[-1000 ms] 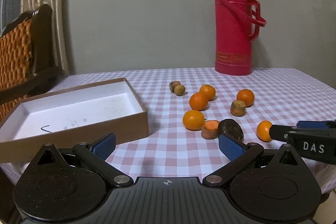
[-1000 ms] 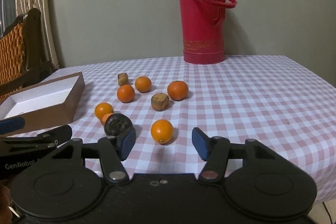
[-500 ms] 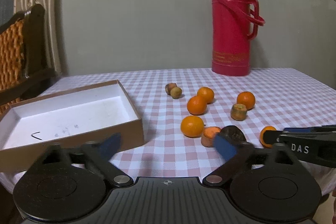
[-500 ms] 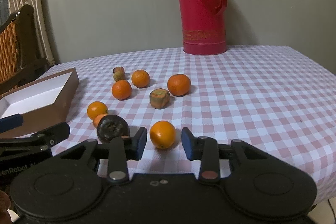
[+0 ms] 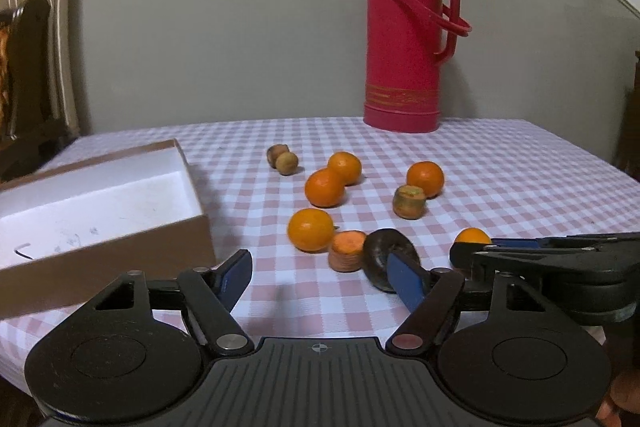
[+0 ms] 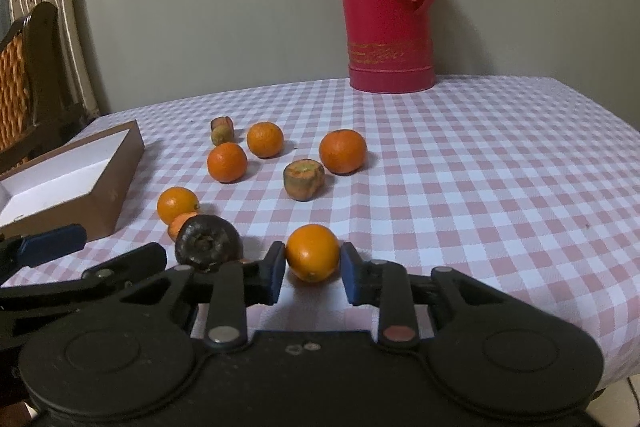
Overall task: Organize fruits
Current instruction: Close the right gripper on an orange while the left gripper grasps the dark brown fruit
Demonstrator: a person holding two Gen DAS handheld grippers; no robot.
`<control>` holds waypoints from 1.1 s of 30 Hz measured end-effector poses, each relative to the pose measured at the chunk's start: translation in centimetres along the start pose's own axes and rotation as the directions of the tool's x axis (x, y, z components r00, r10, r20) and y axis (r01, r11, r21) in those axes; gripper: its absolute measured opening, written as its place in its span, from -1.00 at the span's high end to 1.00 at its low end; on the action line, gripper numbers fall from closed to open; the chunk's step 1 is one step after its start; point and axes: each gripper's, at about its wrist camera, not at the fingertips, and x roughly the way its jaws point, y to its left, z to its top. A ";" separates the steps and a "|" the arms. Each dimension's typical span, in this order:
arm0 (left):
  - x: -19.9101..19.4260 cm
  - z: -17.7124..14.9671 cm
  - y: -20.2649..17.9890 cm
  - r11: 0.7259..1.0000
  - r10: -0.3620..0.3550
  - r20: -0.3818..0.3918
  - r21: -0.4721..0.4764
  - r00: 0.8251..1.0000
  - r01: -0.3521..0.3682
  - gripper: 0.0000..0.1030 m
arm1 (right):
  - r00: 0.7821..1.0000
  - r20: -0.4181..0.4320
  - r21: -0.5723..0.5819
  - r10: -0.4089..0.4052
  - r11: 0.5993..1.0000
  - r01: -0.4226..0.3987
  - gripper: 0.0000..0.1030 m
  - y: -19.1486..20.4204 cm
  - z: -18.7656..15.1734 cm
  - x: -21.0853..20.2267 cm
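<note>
A brown box [image 5: 100, 211] with a white inside sits left of the red thermos [image 5: 404, 39] on the checked worktop [image 5: 520, 179]. The left gripper [image 5: 320, 273] has its fingers spread and closing on nothing, the dark fruit [image 5: 384, 253] just beside its right finger. Between box and thermos lie scattered oranges. The right gripper [image 6: 313, 275] pinches the nearest orange [image 6: 313, 253]. Only the right wrist view shows that grip; the left view hides most of this orange.
</note>
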 end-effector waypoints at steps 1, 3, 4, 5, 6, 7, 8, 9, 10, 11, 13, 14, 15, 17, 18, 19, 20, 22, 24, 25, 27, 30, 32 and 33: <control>0.1 0.0 -0.1 1.000 -0.006 -0.001 -0.008 1.000 0.006 -0.46 | 1.000 0.004 0.005 -0.006 1.000 0.005 0.60 -0.2 0.0 -0.1; 0.3 0.0 -0.4 1.000 -0.012 -0.002 -0.011 1.000 0.012 -0.46 | 1.000 0.011 0.013 -0.017 1.000 0.016 0.60 -0.5 0.1 -0.2; 0.4 0.0 -0.5 1.000 -0.015 -0.003 -0.013 1.000 0.015 -0.46 | 1.000 0.013 0.019 -0.022 1.000 0.022 0.60 -0.7 0.1 -0.3; 0.5 0.0 -0.7 1.000 -0.019 -0.006 -0.016 1.000 0.019 -0.46 | 1.000 0.014 0.028 -0.023 0.999 0.023 0.60 -1.0 0.1 -0.3; 0.6 0.0 -0.9 1.000 -0.022 -0.007 -0.018 1.000 0.022 -0.46 | 1.000 0.014 0.038 -0.025 0.999 0.025 0.60 -1.3 0.1 -0.4; 0.8 0.0 -1.1 0.999 -0.024 -0.008 -0.021 1.000 0.024 -0.46 | 0.999 0.016 0.045 -0.032 0.999 0.031 0.60 -1.6 0.1 -0.5; 0.9 -0.1 -1.3 0.999 -0.024 -0.006 -0.022 1.000 0.024 -0.46 | 0.999 0.017 0.050 -0.038 0.998 0.037 0.60 -1.8 0.1 -0.5; 1.0 -0.1 -1.6 1.000 -0.021 -0.003 -0.022 1.000 0.021 -0.46 | 0.999 0.017 0.058 -0.043 0.997 0.042 0.60 -2.1 0.2 -0.6; 1.1 -0.1 -1.8 1.000 -0.019 -0.001 -0.021 1.000 0.019 -0.45 | 0.999 0.017 0.064 -0.048 0.997 0.047 0.60 -2.4 0.2 -0.7; 1.3 -0.1 -2.0 1.000 -0.022 -0.003 -0.022 1.000 0.022 -0.35 | 0.998 0.014 0.069 -0.053 0.996 0.052 0.60 -2.7 0.1 -0.7; 1.6 -0.1 -2.4 0.999 -0.032 -0.013 -0.028 0.999 0.031 -0.12 | 0.999 0.008 0.085 -0.054 0.995 0.053 0.60 -3.3 0.1 -0.8; 1.7 -0.2 -2.6 0.999 -0.036 -0.020 -0.034 0.999 0.035 -0.02 | 0.998 0.006 0.088 -0.057 0.995 0.056 0.60 -3.5 0.0 -0.8; 1.8 -0.2 -2.6 0.998 -0.043 -0.020 -0.041 0.999 0.042 0.00 | 0.998 0.004 0.091 -0.060 0.994 0.060 0.60 -3.7 0.0 -0.8; 2.0 -0.2 -2.9 0.998 -0.049 -0.024 -0.044 0.999 0.048 0.00 | 0.998 -0.001 0.102 -0.057 0.993 0.056 0.60 -4.1 -0.1 -0.8; 2.1 -0.3 -3.0 0.998 -0.050 -0.024 -0.043 0.998 0.049 0.00 | 0.999 0.000 0.106 -0.053 0.993 0.053 0.60 -4.1 -0.1 -0.8; 2.1 -0.3 -3.2 0.998 -0.051 -0.025 -0.042 0.998 0.050 0.02 | 0.998 0.000 0.104 -0.055 0.993 0.054 0.60 -4.2 -0.2 -0.8; 2.2 -0.4 -3.3 0.998 -0.052 -0.027 -0.042 0.998 0.051 0.07 | 0.998 0.001 0.102 -0.056 0.993 0.056 0.59 -4.2 -0.2 -0.8; 2.3 -0.4 -3.6 0.998 -0.054 -0.028 -0.037 0.998 0.053 0.09 | 0.998 0.003 0.111 -0.063 0.992 0.062 0.59 -4.4 -0.2 -1.0; 2.4 -0.4 -3.8 0.997 -0.062 -0.032 -0.040 0.998 0.060 0.13 | 0.999 0.003 0.130 -0.052 0.990 0.052 0.59 -4.6 -0.2 -1.0; 2.5 -0.4 -3.8 0.997 -0.063 -0.030 -0.042 0.998 0.062 0.18 | 0.999 0.002 0.136 -0.048 0.990 0.048 0.59 -4.7 -0.2 -1.0; 2.7 -0.3 -4.0 0.997 -0.063 -0.028 -0.042 0.998 0.061 0.22 | 0.999 0.003 0.133 -0.047 0.990 0.046 0.59 -4.7 -0.2 -1.0; 2.9 -0.3 -4.1 0.997 -0.062 -0.023 -0.040 0.998 0.061 0.24 | 0.999 0.002 0.134 -0.044 0.990 0.044 0.57 -4.8 -0.2 -0.9; 2.9 -0.3 -4.0 0.997 -0.064 -0.021 -0.044 0.998 0.063 0.25 | 0.999 -0.007 0.146 -0.035 0.989 0.036 0.54 -4.8 -0.2 -0.8; 2.9 -0.3 -4.1 0.997 -0.065 -0.021 -0.044 0.998 0.064 0.25 | 0.999 -0.007 0.148 -0.034 0.988 0.035 0.54 -4.8 -0.2 -0.7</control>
